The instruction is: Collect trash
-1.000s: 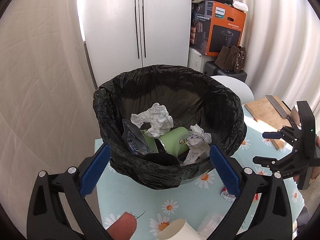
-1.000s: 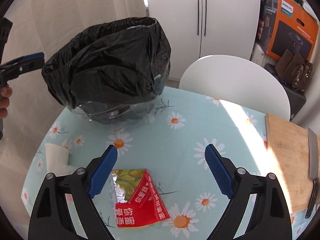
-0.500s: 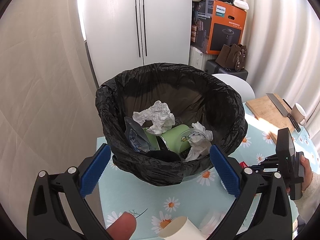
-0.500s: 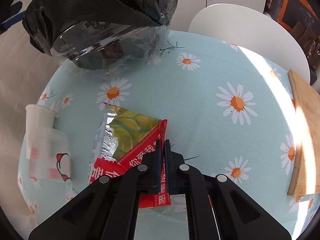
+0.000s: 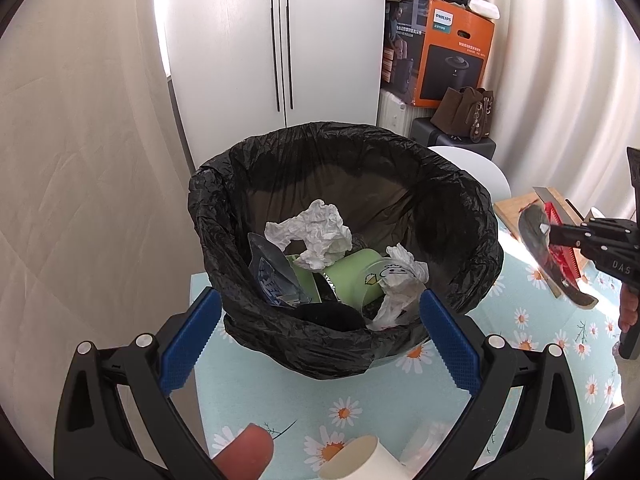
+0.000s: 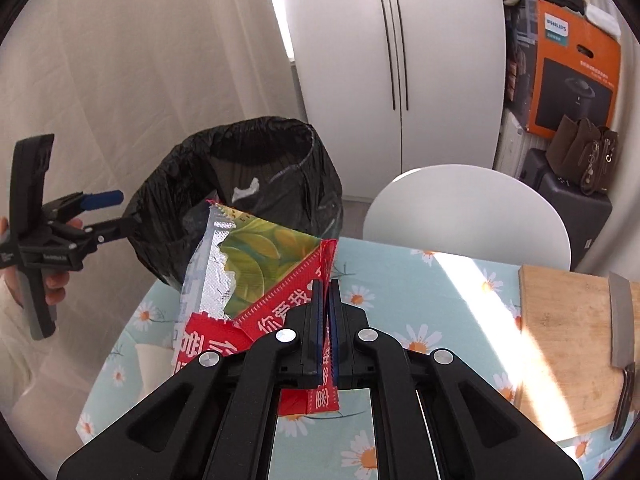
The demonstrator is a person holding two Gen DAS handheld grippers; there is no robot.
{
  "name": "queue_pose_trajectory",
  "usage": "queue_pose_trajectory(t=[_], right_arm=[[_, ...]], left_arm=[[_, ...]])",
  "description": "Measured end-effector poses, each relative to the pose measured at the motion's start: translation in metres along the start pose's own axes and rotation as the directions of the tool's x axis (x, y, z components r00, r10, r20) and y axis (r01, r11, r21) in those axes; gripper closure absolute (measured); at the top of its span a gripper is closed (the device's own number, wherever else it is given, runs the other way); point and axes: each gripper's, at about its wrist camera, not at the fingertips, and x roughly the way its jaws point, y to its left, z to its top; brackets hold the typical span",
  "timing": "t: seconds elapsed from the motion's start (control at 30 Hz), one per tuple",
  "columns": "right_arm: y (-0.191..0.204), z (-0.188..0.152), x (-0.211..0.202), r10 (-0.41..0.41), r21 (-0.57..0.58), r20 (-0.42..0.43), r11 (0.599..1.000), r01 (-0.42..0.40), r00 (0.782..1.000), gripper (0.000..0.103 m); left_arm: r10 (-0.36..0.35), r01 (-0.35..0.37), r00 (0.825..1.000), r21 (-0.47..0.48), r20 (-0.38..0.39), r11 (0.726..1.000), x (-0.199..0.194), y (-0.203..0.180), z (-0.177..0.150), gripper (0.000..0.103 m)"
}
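A bin lined with a black bag (image 5: 344,332) stands on the daisy tablecloth and holds crumpled tissues, a green cup and a wrapper. It also shows in the right wrist view (image 6: 240,184). My right gripper (image 6: 326,292) is shut on a red, green and foil snack wrapper (image 6: 260,264) and holds it in the air, right of the bin; the wrapper shows in the left wrist view (image 5: 548,256) too. My left gripper (image 5: 320,332) is open and empty, just in front of the bin.
A white paper cup (image 5: 356,460) and a clear plastic cup (image 5: 428,440) lie on the table near my left gripper. A wooden cutting board (image 6: 568,348) with a cleaver (image 6: 624,344) is at the right. A white chair (image 6: 468,216) stands behind the table.
My right gripper closed on the wrapper on the table and has lifted it up toward the bin. My left gripper stays open in front of the bin.
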Motion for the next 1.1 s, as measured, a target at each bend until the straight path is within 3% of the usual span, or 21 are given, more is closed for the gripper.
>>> queue_pose_trajectory(t=[0.2, 0.37, 0.43, 0.47, 0.5, 0.53, 0.63, 0.77, 1.1], right_arm=[[0.026, 0.05, -0.005, 0.071, -0.018, 0.118, 0.997, -0.069, 0.99, 0.101], [0.047, 0.083, 0.009, 0.122, -0.032, 0.152, 0.992, -0.118, 0.981, 0.1], [0.054, 0.093, 0.016, 0.079, -0.038, 0.164, 0.997, -0.074, 0.983, 0.094], [0.059, 0.095, 0.017, 0.051, -0.033, 0.165, 0.998, -0.047, 0.985, 0.065], [0.06, 0.098, 0.018, 0.023, -0.02, 0.175, 1.0, -0.02, 0.984, 0.02], [0.061, 0.098, 0.016, -0.003, -0.004, 0.199, 1.0, 0.004, 0.98, 0.012], [0.059, 0.095, 0.014, 0.018, 0.01, 0.212, 1.0, -0.021, 0.977, 0.014], [0.055, 0.083, 0.018, -0.008, 0.004, 0.171, 1.0, 0.007, 0.985, 0.013], [0.06, 0.025, 0.014, 0.016, -0.041, 0.082, 0.999, -0.013, 0.997, 0.013]], left_arm=[[0.015, -0.015, 1.0, 0.018, 0.011, 1.0, 0.004, -0.001, 0.0, 0.006], [0.004, -0.004, 1.0, 0.004, 0.01, 1.0, 0.006, 0.005, -0.001, 0.006], [0.009, -0.009, 1.0, 0.001, 0.01, 1.0, 0.007, 0.006, -0.002, 0.006], [0.011, -0.011, 1.0, -0.001, 0.01, 1.0, 0.006, 0.007, -0.003, 0.006], [0.009, -0.009, 1.0, -0.002, 0.01, 1.0, 0.006, 0.008, -0.004, 0.006], [0.009, -0.009, 1.0, -0.004, 0.01, 1.0, 0.005, 0.009, -0.005, 0.006], [0.017, -0.017, 1.0, -0.011, 0.019, 1.0, 0.0, 0.012, -0.011, 0.006], [0.017, -0.016, 0.999, -0.038, 0.028, 0.999, -0.007, 0.015, -0.017, 0.006], [0.03, -0.027, 0.999, -0.074, 0.032, 0.997, -0.023, 0.01, -0.042, 0.006]])
